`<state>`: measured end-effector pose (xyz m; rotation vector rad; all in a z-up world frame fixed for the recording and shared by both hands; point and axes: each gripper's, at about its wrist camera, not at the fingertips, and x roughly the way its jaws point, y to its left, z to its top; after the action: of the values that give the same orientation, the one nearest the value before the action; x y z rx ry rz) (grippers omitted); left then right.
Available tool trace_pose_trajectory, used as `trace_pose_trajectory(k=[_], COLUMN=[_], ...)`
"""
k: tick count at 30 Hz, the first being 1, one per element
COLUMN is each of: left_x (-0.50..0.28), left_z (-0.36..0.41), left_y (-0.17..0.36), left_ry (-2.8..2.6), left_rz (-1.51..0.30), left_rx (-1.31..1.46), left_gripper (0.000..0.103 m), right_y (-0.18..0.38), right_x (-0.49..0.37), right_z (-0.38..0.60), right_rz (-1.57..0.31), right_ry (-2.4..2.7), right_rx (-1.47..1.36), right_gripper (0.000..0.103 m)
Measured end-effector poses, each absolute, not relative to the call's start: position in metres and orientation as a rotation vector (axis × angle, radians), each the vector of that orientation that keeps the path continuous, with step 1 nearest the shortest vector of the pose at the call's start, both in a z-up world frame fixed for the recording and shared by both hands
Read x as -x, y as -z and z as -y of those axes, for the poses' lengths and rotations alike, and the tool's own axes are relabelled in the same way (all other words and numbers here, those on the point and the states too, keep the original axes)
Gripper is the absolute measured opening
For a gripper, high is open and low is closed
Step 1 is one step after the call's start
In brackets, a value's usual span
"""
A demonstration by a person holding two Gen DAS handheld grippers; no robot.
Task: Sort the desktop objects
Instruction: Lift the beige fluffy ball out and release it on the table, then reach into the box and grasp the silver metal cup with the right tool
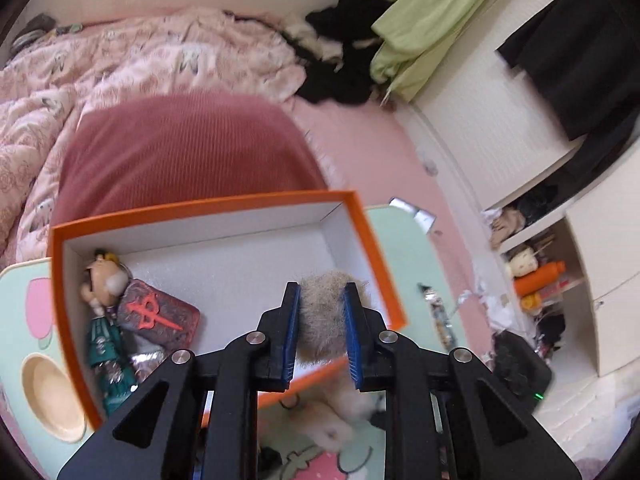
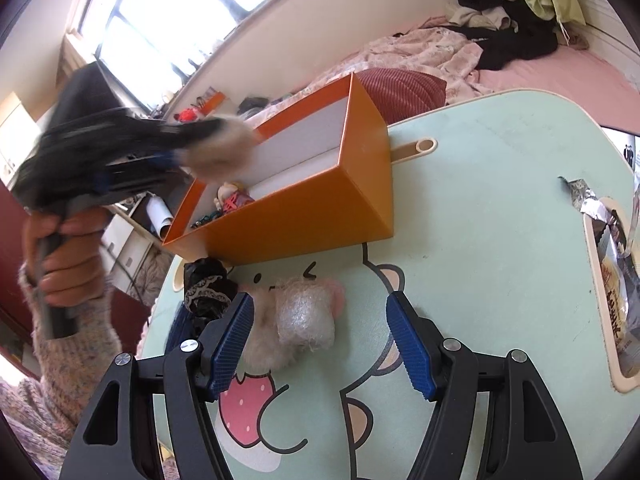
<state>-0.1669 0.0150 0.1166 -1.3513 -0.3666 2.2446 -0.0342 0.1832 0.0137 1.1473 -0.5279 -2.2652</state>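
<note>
My left gripper (image 1: 322,312) is shut on a grey-brown fluffy ball (image 1: 322,322), held above the near rim of the orange box (image 1: 216,206). Inside the box lie a small figurine (image 1: 105,280) and a dark block with a red character (image 1: 158,314). In the right wrist view the same fluffy ball (image 2: 222,148) hangs blurred over the orange box (image 2: 312,216) in the left gripper (image 2: 216,142). My right gripper (image 2: 320,340) is open low over the mint green table (image 2: 500,200), its blue pads either side of a pale fluffy toy (image 2: 296,320) without touching it.
A black lace scrunchie (image 2: 206,286) lies left of the toy. A foil snack packet (image 2: 616,280) sits in the table's right recess. A round cup recess (image 1: 50,398) is left of the box. A red cushion (image 1: 180,160) and pink bedding (image 1: 140,52) lie behind the table.
</note>
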Motion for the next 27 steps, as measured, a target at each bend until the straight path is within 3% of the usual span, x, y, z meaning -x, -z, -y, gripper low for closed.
trace_pose_trajectory(k=[4,12,15,20,27], left_x=[0.131,0.092,0.087,0.073,0.054], left_z=[0.001,-0.005,-0.005,0.001,0.014], left_y=[-0.137,-0.077,-0.063,-0.065,-0.078], left_ry=[-2.216,-2.190,-2.218,-2.334,-2.417], left_rz=[0.378,0.317,0.357,0.324,0.359], left_rx=[1.273,1.418,1.434,1.342,1.193], left_gripper=[0.022,0.023,0.031,0.065,0.066], right_y=[-0.016,-0.027,-0.037,-0.055,-0.085], right_x=[0.034,0.035,0.036,0.044,0.064], right_z=[-0.185,-0.186,-0.184,-0.172,-0.141], right_rz=[0.521,0.462,0.385,0.231,-0.111], right_ry=[2.278,2.325,2.365,2.396,2.375], right_rx=[-1.142,-1.131,-1.120,-1.129,-1.133], right_gripper=[0.068,0.068,0.067,0.060,0.055])
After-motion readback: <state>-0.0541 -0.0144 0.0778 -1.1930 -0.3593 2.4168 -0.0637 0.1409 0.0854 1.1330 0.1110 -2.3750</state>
